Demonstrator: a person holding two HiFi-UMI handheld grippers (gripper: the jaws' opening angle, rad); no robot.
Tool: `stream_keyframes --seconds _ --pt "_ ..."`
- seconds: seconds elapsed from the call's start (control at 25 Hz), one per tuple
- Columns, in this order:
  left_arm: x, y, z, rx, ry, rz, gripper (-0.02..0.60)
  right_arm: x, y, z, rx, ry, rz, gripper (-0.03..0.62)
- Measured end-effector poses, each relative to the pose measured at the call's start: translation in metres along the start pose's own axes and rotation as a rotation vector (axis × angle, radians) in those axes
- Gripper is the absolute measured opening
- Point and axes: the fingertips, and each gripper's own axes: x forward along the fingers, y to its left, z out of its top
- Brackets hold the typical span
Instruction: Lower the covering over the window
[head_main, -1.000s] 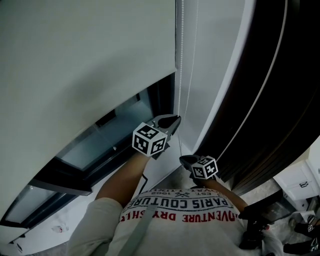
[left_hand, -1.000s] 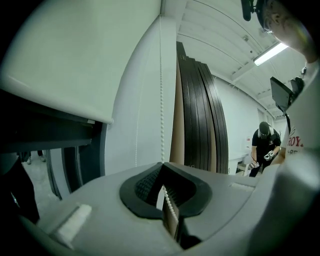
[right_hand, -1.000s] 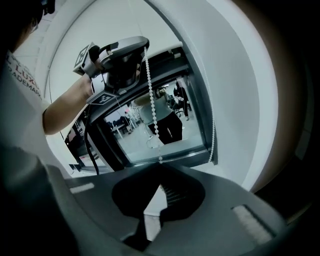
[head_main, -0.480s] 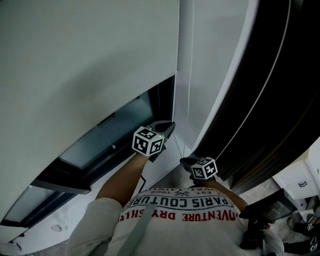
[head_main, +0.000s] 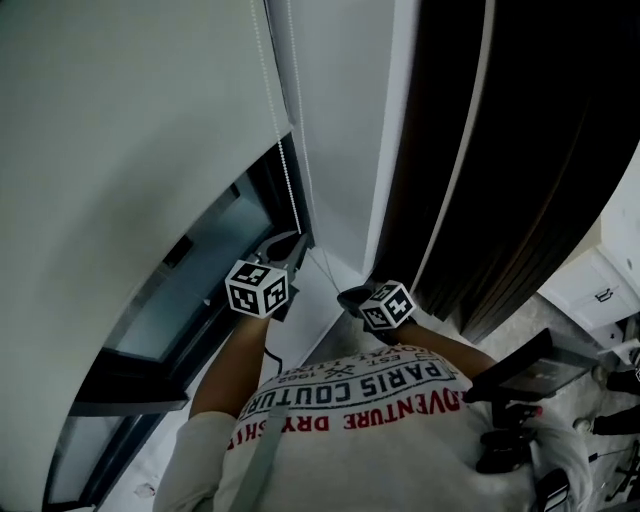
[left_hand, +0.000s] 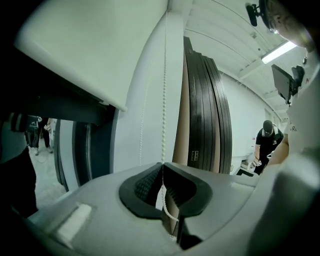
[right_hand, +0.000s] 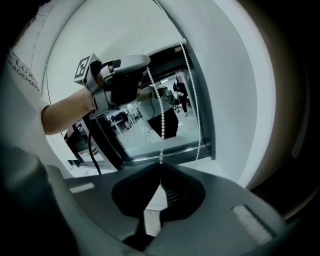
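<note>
Your left gripper (head_main: 297, 241) is clamped narrow on the bead chain (head_main: 283, 150). Only the left gripper view shows how: the beads drop straight between the pads and trail out behind them. In that view the blind (left_hand: 95, 45) hangs above and to the left of those jaws, and a person (left_hand: 267, 142) stands far off to their right. The head view hides that pinch, but it shows the blind's hem slanting across the window glass (head_main: 200, 270) above your left gripper. The chain's long axis is upright, running from the jaws to the top of the picture. Your right gripper (head_main: 348, 296) is closed too, nipping the same chain at its very tips. Its view alone shows the loop's second strand hanging just right of its jaws, and your left gripper up and to the left, higher on the chain. Against a second ago, your left gripper has come down nearer the right one's level.
</note>
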Motion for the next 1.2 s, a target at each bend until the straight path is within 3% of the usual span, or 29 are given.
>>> stream_keyframes --seconds 0.12,0.28,0.56,0.68,0.8,0.88,0.96,1.2 --pt "-0.003 0.001 -0.012 -0.011 0.012 0.022 0.046 -0.006 -0.004 0.007 -0.005 -0.022 -0.032 0.017" --pt "-0.014 0.007 -0.032 -0.040 0.031 0.075 0.111 -0.010 -0.007 0.016 -0.018 -0.049 -0.059 0.093" --pt "-0.035 -0.012 -0.060 -0.105 0.065 0.073 0.114 -0.044 -0.002 0.040 -0.073 -0.119 -0.118 0.130" --pt "-0.059 -0.071 -0.054 -0.085 0.039 0.041 0.114 -0.085 0.035 0.032 -0.112 -0.150 -0.129 0.152" --pt "-0.093 -0.142 -0.053 -0.057 0.008 -0.019 0.112 -0.118 0.089 0.009 -0.105 -0.179 -0.083 0.154" --pt "-0.112 -0.185 -0.055 -0.064 -0.017 -0.072 0.096 -0.140 0.123 -0.007 -0.087 -0.207 -0.040 0.108" --pt "-0.130 -0.229 -0.058 -0.071 -0.042 -0.117 0.017 -0.164 0.158 -0.025 -0.072 -0.231 0.017 0.001" --pt "-0.176 -0.345 -0.069 -0.048 -0.067 -0.177 0.002 -0.232 0.235 -0.083 -0.089 -0.277 0.116 0.003"
